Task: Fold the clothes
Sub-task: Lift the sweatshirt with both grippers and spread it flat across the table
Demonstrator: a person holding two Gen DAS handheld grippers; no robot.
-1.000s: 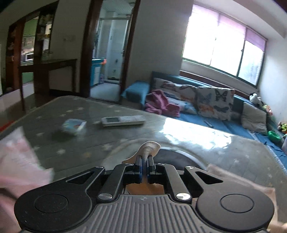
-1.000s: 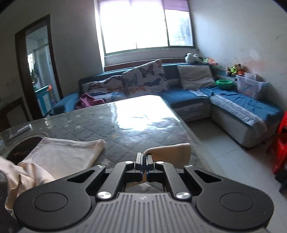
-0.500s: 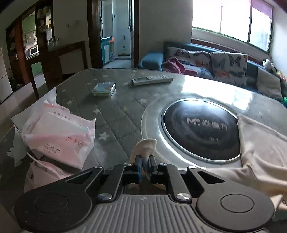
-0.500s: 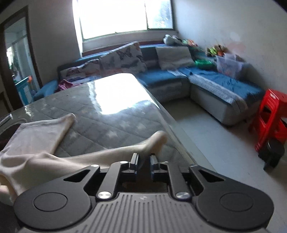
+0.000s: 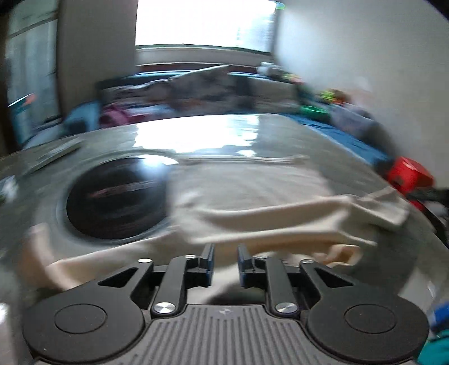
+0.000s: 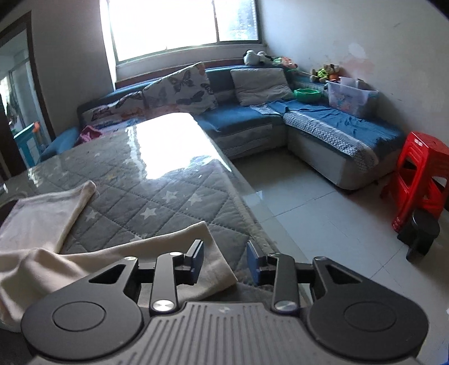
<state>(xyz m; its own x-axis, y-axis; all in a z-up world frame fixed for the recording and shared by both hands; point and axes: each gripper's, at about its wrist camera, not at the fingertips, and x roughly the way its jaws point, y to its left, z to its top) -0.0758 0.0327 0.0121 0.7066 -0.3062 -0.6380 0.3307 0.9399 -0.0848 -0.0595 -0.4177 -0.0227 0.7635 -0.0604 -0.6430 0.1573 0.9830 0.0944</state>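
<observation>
Cream garment (image 6: 45, 224) lay released on the table (image 6: 168, 196). Both the left gripper (image 5: 223, 262) and right gripper (image 6: 224, 261), clamped on it earlier, now gaped empty.

Bright daylight pours through a wide window (image 6: 182, 25) in the far wall and glares off the table (image 6: 168, 146) with its grey star-quilted cover. A blue corner sofa (image 6: 322, 120) with butterfly cushions (image 6: 182, 87) lines two pale walls. Red plastic stools (image 6: 421, 174) stand on the light tiled floor (image 6: 322, 213).
</observation>
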